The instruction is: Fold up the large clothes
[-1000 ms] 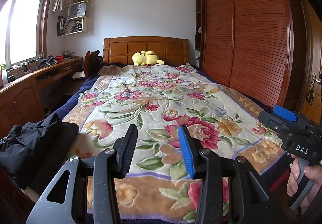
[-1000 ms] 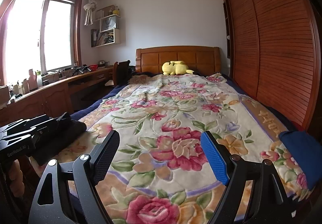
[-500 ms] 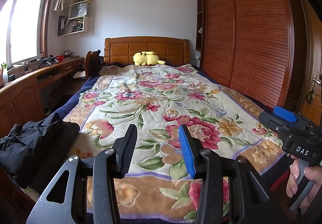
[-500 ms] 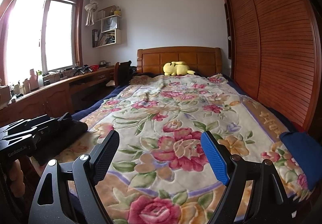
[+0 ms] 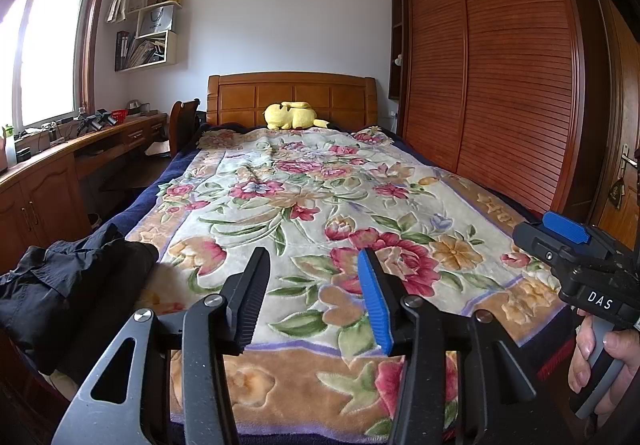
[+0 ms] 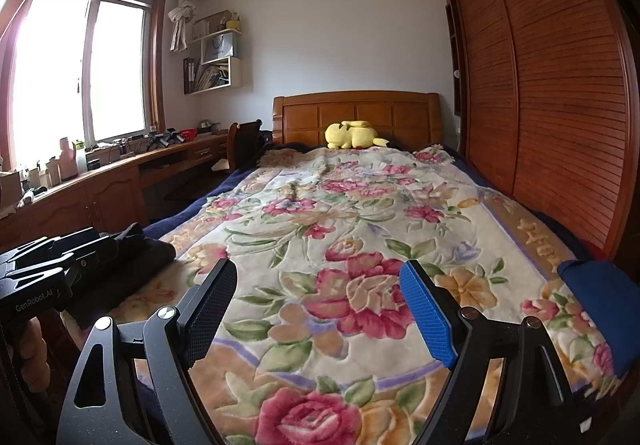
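A crumpled black garment (image 5: 68, 285) lies on the near left corner of the bed, also in the right wrist view (image 6: 140, 257). My left gripper (image 5: 312, 265) is open and empty, held above the foot of the bed, to the right of the garment. My right gripper (image 6: 316, 285) is open wide and empty above the floral blanket (image 6: 340, 225). A folded blue cloth (image 6: 600, 305) lies at the bed's near right edge. Each gripper's body shows in the other's view, at the right (image 5: 576, 265) and at the left (image 6: 48, 273).
A yellow plush toy (image 5: 292, 116) lies by the wooden headboard (image 5: 292, 97). A wooden wardrobe (image 5: 500, 85) runs along the right side. A long desk (image 5: 60, 165) with clutter and a chair (image 5: 182, 121) stand on the left under the window.
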Tool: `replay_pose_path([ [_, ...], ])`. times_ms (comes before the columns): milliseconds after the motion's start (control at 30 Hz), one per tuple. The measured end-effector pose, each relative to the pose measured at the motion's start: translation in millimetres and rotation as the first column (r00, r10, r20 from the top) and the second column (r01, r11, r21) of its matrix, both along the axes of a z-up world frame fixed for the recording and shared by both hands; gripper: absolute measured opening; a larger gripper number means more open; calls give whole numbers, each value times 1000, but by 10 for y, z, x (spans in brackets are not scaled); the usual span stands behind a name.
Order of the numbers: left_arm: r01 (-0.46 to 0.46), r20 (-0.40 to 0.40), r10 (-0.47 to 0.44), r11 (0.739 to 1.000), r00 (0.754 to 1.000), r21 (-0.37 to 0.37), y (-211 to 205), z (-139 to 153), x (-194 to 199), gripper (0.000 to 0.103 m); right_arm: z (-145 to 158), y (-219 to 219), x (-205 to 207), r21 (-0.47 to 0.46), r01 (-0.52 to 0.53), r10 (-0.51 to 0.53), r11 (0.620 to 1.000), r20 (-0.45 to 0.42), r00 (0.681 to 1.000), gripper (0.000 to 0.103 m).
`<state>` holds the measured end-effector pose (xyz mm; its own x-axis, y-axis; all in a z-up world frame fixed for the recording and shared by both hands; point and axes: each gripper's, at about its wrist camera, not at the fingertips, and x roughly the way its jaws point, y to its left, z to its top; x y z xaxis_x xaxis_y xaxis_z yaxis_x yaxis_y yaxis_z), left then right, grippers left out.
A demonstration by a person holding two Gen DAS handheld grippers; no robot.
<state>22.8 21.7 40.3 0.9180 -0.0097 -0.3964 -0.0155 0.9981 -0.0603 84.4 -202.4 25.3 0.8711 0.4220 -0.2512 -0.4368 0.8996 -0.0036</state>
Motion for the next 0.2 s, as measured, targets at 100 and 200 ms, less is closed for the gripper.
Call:
replay_pose_path([
  [100,1,0,-1,1000,1000,0,-7,1,-3,47,-1,2,-2,0,-1,1,1000,-1,1000,85],
  [200,1,0,-1,1000,1000,0,-5,0,-5,48,-2,1,4,1,-1,1,1000,-2,1000,85],
])
